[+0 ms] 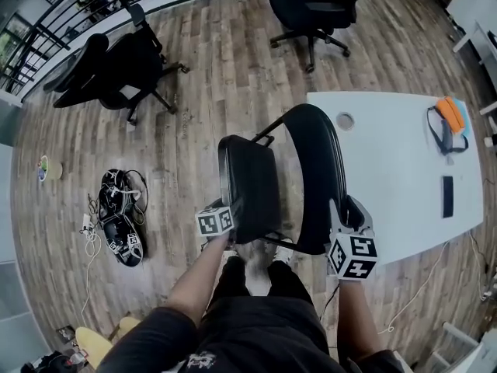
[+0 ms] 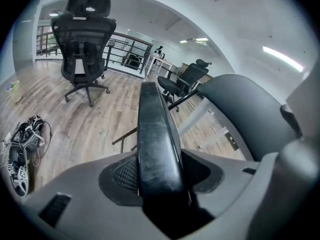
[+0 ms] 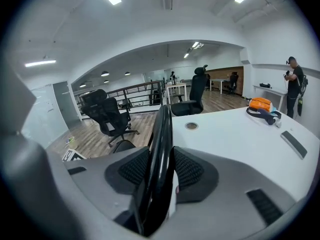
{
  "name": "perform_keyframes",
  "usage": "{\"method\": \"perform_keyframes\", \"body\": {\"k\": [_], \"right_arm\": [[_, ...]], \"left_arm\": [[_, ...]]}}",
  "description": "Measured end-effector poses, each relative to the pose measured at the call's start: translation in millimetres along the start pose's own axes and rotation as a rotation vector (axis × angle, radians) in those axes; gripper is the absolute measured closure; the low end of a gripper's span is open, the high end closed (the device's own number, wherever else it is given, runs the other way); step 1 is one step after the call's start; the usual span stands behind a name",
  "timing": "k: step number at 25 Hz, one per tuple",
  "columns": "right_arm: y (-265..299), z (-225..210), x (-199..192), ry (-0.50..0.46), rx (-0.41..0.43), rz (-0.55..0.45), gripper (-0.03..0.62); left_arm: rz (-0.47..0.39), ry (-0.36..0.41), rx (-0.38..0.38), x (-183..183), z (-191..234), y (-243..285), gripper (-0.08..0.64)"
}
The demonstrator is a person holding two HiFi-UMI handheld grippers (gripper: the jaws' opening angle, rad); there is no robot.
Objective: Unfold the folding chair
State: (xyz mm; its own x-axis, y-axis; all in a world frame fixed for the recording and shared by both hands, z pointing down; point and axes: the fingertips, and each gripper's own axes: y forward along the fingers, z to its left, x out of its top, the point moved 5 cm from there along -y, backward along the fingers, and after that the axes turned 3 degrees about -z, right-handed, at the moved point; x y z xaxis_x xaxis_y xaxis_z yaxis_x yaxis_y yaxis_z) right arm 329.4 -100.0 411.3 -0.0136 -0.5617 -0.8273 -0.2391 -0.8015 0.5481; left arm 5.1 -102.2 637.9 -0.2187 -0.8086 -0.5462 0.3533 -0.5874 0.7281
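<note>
Left claw (image 2: 160,173) clamped on chair seat (image 2: 155,129), right claw (image 3: 159,176) clamped on backrest (image 3: 163,134). Tabletop (image 3: 235,134) just right of right claw; office chair (image 2: 82,39) beyond left claw.

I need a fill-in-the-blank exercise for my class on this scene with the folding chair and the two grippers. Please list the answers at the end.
1. The left gripper is shut on the folding chair's padded ____.
2. The right gripper is shut on the chair's curved ____.
3. The table beside the chair is ____ in colour.
4. The bag lying on that table is ____.

Answers: seat; backrest; white; orange.
</note>
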Motion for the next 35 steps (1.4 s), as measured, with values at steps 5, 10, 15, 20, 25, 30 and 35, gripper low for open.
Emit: {"method": "perform_keyframes", "body": {"k": [5,10,15,20,25,30,35], "right_arm": [[9,28,-6,0.006,0.004,0.018,0.428],[21,63,-12,-0.016,-0.018,0.015,0.428],[39,84,-24,-0.002,-0.041,0.013,0.428],[51,96,-42,0.030,-0.035,0.036,0.428],[64,106,-60,0.065,-0.037,0.026,0.428],[82,115,-77,0.089,-0.060,0.046,0.428],[98,115,-90,0.097,-0.065,0.074,0.426]], "left_arm": [[-0.013,-0.055,-0.068,-3,62,-11,0.322],[-0.029,-0.097,-0.129,-7,125,-15,0.316],[-0.044,-0.167,-0.188,-7,191,-15,0.316],[-0.032,-0.234,-0.256,-22,245,-9,0.316],[-0.024,-0.280,-0.282,-38,300,3,0.316],[0.002,-0.356,-0.361,-57,347,17,0.316],[0.030,-0.425,-0.440,-67,373,33,0.314]]}}
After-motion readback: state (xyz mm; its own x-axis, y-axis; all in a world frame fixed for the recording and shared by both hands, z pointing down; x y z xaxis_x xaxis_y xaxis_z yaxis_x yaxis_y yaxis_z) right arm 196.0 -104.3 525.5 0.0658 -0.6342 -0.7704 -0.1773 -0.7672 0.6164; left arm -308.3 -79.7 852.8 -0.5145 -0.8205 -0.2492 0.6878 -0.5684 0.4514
